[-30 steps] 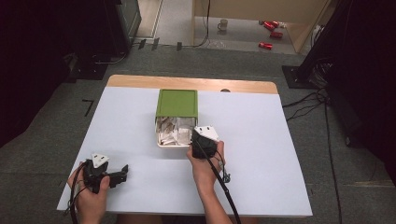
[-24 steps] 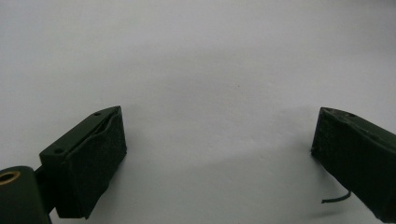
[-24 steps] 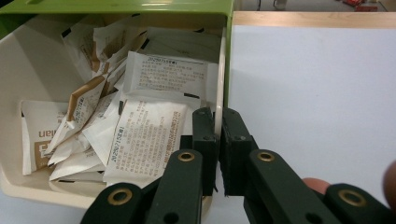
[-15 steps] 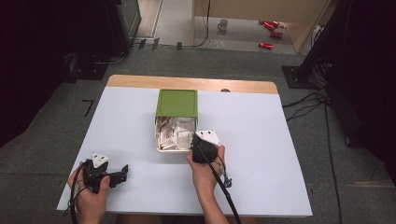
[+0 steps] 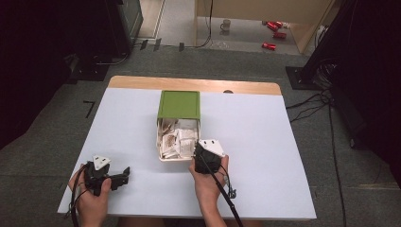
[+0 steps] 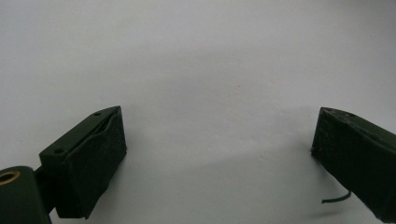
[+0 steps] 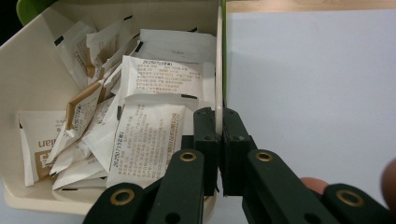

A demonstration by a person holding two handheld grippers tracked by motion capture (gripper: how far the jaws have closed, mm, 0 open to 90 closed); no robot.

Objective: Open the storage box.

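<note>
The cream plastic box (image 5: pixel 163 144) with its green sliding lid (image 5: pixel 178 104) pushed back over the far half sits at the middle of the white tabletop (image 5: pixel 265 156), its long axis running from you toward the tabletop's wooden far edge, and white and tan paper sachets (image 7: pixel 144 135) fill its open near half. Your right claw (image 7: pixel 218 140) is clenched on the box's right side wall at the near corner, one jaw inside against the sachets, the other outside. So the box lies straight ahead of that claw, and any pull or push will likely run along that long axis. Your left claw (image 6: pixel 219 154) rests released on the bare tabletop, well apart to the box's near left, jaws wide with nothing between them.
</note>
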